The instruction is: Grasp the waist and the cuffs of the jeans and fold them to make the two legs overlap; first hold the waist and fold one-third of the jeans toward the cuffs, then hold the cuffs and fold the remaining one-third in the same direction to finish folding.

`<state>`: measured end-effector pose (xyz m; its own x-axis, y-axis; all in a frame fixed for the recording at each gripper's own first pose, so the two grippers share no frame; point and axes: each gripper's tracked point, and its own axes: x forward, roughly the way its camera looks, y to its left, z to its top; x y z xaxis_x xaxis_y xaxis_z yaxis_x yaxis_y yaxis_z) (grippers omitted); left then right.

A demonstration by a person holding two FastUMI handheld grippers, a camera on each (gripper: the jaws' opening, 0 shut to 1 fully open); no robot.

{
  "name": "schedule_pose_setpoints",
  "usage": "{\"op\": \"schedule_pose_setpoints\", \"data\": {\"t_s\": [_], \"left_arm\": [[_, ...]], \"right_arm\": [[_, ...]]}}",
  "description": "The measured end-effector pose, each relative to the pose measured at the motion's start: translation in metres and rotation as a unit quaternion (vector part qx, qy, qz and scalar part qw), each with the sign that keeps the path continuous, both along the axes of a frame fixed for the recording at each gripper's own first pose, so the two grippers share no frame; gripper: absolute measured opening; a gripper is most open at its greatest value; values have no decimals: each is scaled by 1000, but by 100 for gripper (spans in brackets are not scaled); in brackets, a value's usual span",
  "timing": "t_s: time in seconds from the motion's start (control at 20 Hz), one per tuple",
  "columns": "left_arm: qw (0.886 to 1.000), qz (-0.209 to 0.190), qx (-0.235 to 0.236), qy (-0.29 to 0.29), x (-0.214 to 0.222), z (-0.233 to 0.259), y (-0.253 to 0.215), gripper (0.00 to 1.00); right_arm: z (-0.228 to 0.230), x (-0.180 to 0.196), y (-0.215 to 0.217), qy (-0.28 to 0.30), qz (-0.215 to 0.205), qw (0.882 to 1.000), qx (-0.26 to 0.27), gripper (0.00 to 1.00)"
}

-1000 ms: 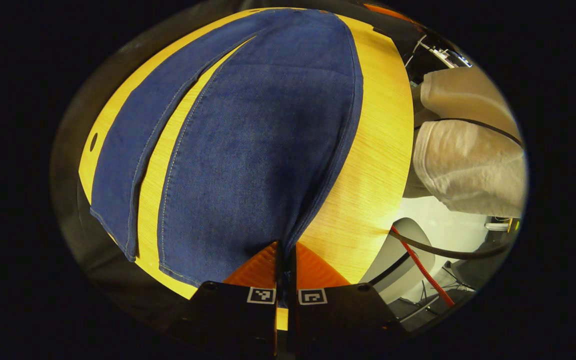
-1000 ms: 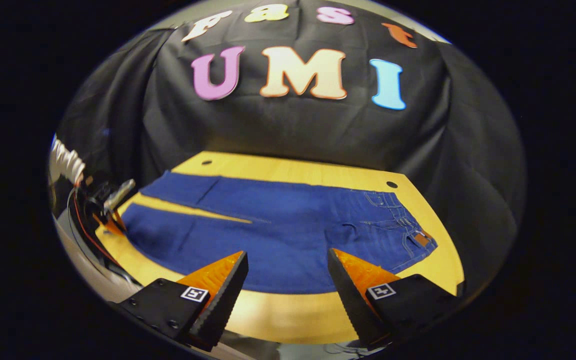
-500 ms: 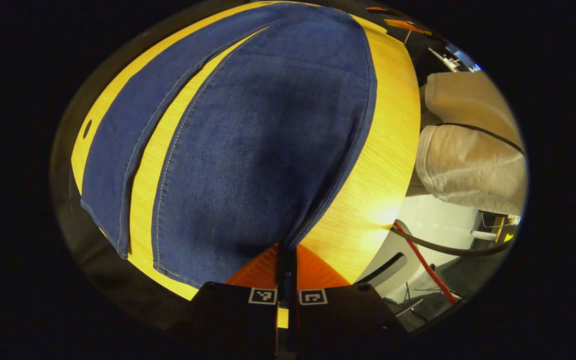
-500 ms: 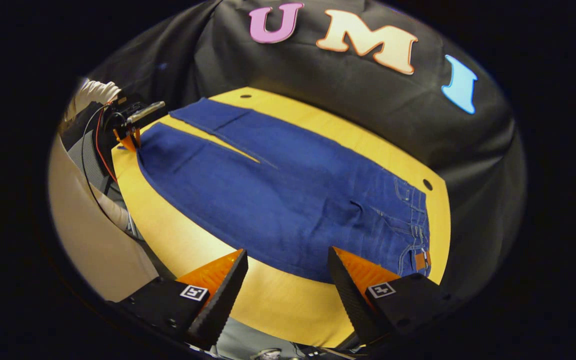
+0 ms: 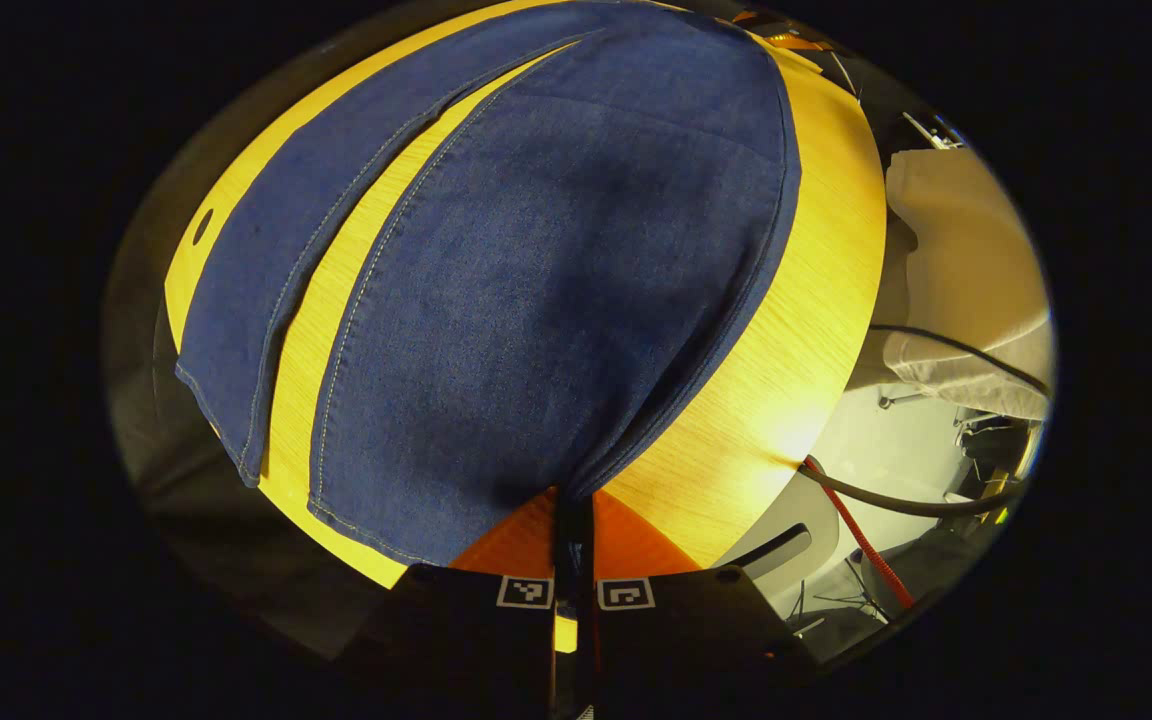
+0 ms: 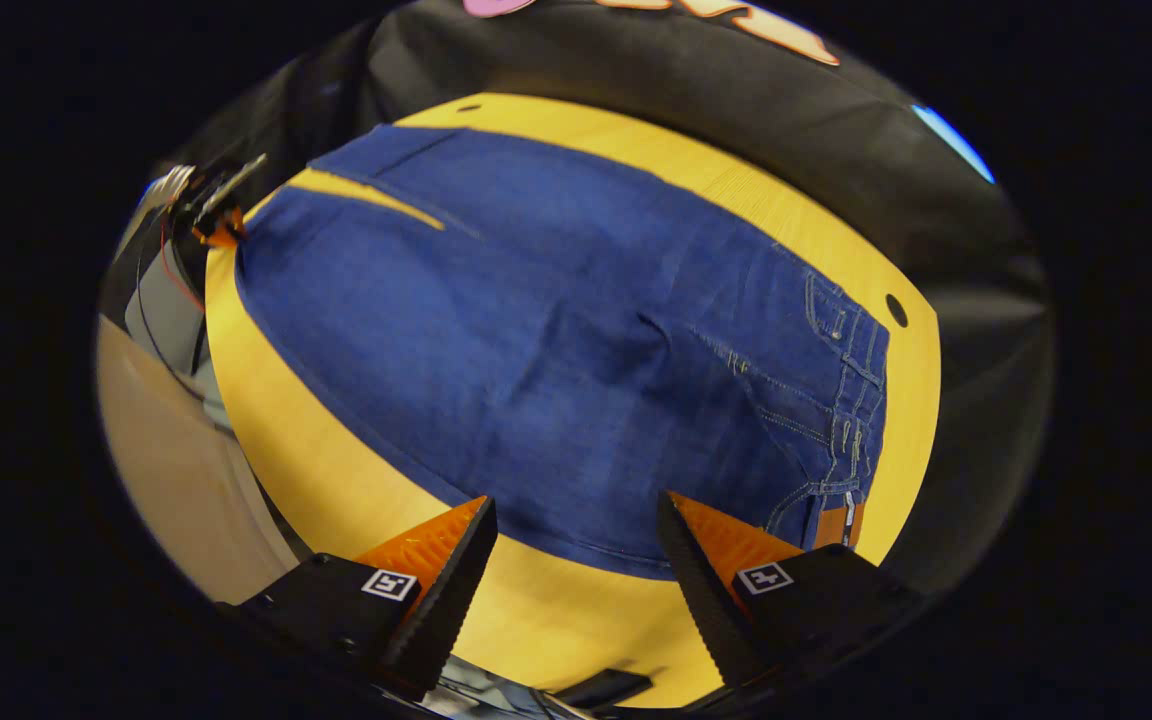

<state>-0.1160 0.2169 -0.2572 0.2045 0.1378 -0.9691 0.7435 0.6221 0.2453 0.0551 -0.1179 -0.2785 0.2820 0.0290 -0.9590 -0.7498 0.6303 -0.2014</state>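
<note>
Blue jeans [image 6: 556,330] lie spread flat on the yellow wooden table [image 6: 356,480], waist [image 6: 851,400] to the right and both legs running left. In the left gripper view the near leg [image 5: 536,300] fans out ahead, the far leg [image 5: 276,270] lies beside it with a strip of table between them. My left gripper [image 5: 572,505] is shut on the cuff corner of the near leg, at the table's end. My right gripper [image 6: 576,545] hangs open above the table's front edge, near the waist end, touching nothing. The left gripper [image 6: 221,215] shows far off at the cuffs.
Black cloth [image 6: 736,100] walls the booth behind the table. A person's light-clad legs [image 5: 966,280] stand beside the table's front edge, with red and black cables [image 5: 866,520] and floor clutter below. A round hole [image 6: 896,310] sits in the tabletop behind the waist.
The right gripper has dropped lower and moved in toward the jeans' waist end, still open. The left gripper stays shut on the cuff, shifting only slightly.
</note>
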Motion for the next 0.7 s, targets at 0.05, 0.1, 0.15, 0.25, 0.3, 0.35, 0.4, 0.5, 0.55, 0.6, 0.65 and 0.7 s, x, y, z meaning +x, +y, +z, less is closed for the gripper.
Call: {"op": "schedule_pose_setpoints", "data": {"t_s": [0.05, 0.1, 0.15, 0.25, 0.3, 0.35, 0.4, 0.5, 0.55, 0.6, 0.65, 0.7], "left_arm": [[1000, 5, 1, 0, 0, 0, 0, 2], [1000, 9, 2, -1, 0, 0, 0, 2], [1000, 13, 3, -1, 0, 0, 0, 2], [1000, 19, 7, 0, 0, 1, 0, 2], [1000, 23, 9, 1, 0, 0, 0, 2], [1000, 28, 10, 1, 0, 0, 0, 2], [999, 32, 10, 2, 0, 0, -1, 2], [999, 36, 12, 2, 0, 0, -1, 2], [999, 37, 12, 3, 0, -1, -1, 2], [999, 38, 12, 4, 0, 0, -1, 2], [999, 39, 12, 5, 0, 0, -1, 2], [999, 41, 12, 5, 0, 0, -1, 2]], "right_arm": [[-5, -2, -7, 11, 15, 1000, -14, 100], [-10, -6, -14, 22, 34, 999, -27, 100], [-14, -7, -17, 29, 55, 997, -38, 99], [-23, -11, -24, 48, 89, 993, -56, 100], [-29, -11, -25, 55, 101, 992, -61, 99], [-32, -10, -25, 64, 107, 990, -63, 100], [-38, -12, -25, 78, 109, 989, -59, 99], [-34, -11, -24, 98, 111, 987, -60, 97], [-34, -12, -25, 111, 114, 985, -63, 98], [-34, -11, -25, 119, 116, 984, -68, 97], [-34, -8, -26, 122, 115, 983, -78, 97], [-33, -6, -28, 117, 113, 983, -90, 96]]}}
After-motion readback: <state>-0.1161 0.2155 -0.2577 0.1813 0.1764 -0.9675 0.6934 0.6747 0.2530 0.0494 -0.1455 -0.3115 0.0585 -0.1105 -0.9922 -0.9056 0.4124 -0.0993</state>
